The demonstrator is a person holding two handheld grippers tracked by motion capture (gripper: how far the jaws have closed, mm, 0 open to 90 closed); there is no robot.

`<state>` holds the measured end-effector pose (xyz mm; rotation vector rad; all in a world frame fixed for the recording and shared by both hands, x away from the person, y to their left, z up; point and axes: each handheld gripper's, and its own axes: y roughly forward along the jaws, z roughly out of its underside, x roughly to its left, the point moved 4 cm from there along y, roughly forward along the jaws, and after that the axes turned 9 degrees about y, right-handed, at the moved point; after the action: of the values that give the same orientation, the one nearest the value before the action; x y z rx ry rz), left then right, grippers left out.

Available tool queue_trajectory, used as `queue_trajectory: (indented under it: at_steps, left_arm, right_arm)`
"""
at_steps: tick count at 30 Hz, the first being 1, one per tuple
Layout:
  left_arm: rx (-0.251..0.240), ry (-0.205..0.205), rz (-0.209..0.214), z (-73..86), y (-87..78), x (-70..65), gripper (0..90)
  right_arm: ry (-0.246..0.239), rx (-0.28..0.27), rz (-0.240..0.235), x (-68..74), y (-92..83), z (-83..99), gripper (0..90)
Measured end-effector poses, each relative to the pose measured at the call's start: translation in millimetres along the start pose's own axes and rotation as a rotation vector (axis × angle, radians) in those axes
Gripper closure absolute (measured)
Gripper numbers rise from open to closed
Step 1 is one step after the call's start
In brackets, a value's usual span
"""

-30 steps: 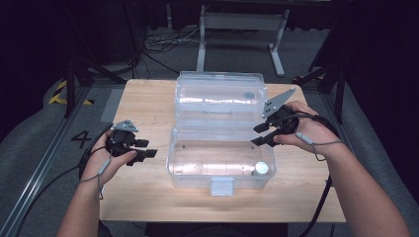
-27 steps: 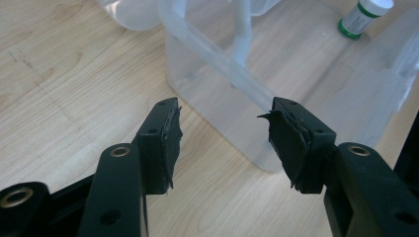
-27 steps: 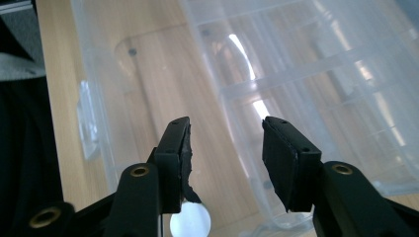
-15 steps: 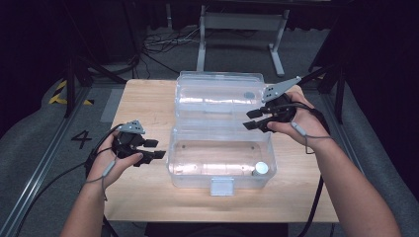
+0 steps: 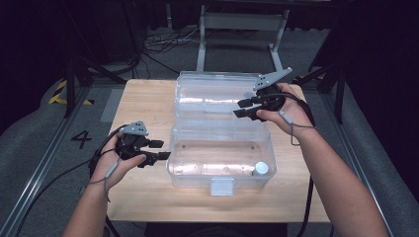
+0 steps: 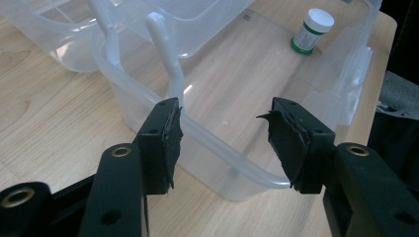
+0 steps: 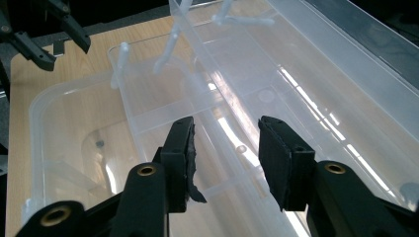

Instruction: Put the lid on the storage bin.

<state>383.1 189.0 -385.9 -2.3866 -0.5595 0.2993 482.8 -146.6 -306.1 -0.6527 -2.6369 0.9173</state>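
Observation:
A clear plastic box [image 5: 197,170] stands on the wooden table with its lid [image 5: 212,94] folded open to the back. A small white-capped bottle [image 5: 260,169] stands in the box's front right corner and shows upright in the left gripper view [image 6: 311,30]. My left gripper [image 5: 160,149] is open just left of the box, level with its side rim [image 6: 232,153], and holds nothing [image 6: 222,133]. My right gripper [image 5: 238,108] hovers open over the lid's right part near the hinge. Its jaws have just been closing slightly, with nothing between them [image 7: 225,143].
A latch tab [image 5: 221,186] hangs on the box's front wall. White plastic stays [image 6: 165,54] link lid and base at the left end. Bare table [image 5: 143,103] lies left of the box. Behind the table are cables and a metal stand [image 5: 242,22].
My right gripper has moved from the box's right rim back and inward over the open lid. My left gripper has edged slightly toward the box's left wall.

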Motion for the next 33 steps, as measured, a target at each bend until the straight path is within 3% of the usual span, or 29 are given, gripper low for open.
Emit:
queue_trajectory:
  at_steps: [9, 16, 33]
  left_arm:
    - [-0.016, 0.008, -0.001, -2.0, -0.1, -7.8, 47.0]
    - [-0.016, 0.016, 0.007, -3.2, 1.7, -11.7, 47.0]
    - [-0.024, 0.029, 0.028, -8.1, 6.1, -16.4, 47.1]
  right_arm:
    - [0.015, -0.003, -0.033, -14.9, 17.4, -5.6, 59.2]
    - [0.014, 0.016, -0.064, -22.8, 24.1, -4.5, 65.4]
    - [-0.054, 0.077, -0.048, -24.8, 34.7, -3.4, 78.1]
